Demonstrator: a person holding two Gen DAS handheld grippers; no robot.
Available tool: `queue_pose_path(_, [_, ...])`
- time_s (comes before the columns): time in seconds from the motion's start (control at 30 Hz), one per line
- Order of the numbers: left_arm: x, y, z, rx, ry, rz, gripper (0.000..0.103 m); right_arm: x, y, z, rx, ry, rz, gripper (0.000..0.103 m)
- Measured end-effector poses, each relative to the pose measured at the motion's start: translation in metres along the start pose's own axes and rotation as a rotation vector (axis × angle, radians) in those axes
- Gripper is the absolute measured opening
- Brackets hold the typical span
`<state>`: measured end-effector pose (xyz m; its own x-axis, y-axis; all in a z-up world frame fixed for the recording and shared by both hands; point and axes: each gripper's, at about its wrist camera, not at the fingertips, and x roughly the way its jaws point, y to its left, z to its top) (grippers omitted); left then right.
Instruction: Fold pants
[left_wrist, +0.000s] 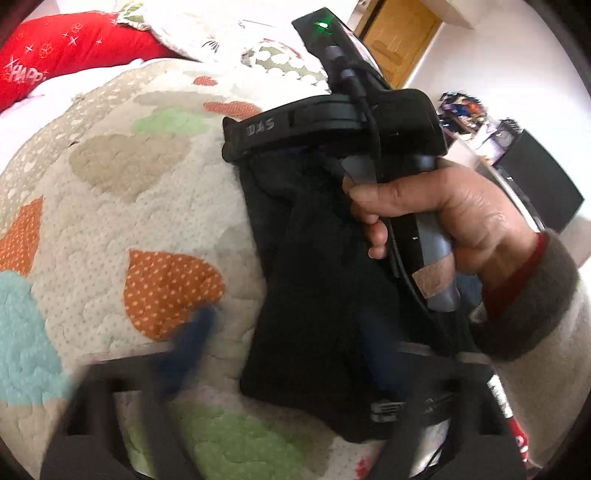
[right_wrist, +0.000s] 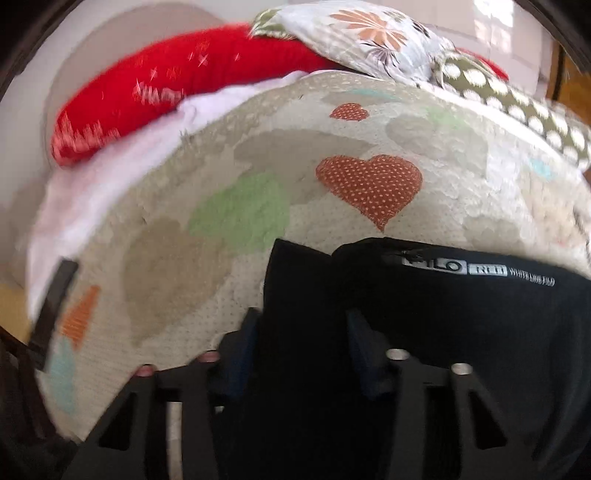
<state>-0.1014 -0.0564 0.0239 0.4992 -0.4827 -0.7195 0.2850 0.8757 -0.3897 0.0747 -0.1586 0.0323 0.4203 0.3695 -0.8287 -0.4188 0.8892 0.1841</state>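
The black pants (left_wrist: 314, 302) lie folded in a bundle on a quilted bedspread with heart patches (left_wrist: 122, 206). My left gripper (left_wrist: 280, 362) is open wide, its left finger (left_wrist: 192, 347) over the quilt and its right finger over the pants. In the left wrist view a hand holds the right gripper body (left_wrist: 369, 122) above the pants' far end. In the right wrist view the pants (right_wrist: 461, 332), with a white label (right_wrist: 454, 268), fill the lower right. My right gripper (right_wrist: 301, 343) has its blue fingers (right_wrist: 358, 339) apart, with black cloth between them.
A red pillow (right_wrist: 166, 85) and a floral pillow (right_wrist: 369, 37) lie at the head of the bed. A wooden door (left_wrist: 399, 40) and a black box (left_wrist: 535, 177) on a cluttered surface stand to the right of the bed.
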Motion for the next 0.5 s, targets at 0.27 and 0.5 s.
queue_pose_path(0.27, [-0.043,0.011,0.011,0.014,-0.095,0.006,0.026,-0.036,0.016,0.034,0.029,-0.115,0.107,0.032])
queue_pose_path(0.5, [-0.072,0.075,0.030,-0.082,-0.183,0.185,0.026,-0.010,0.084,0.092,-0.044,-0.153,0.176,0.032])
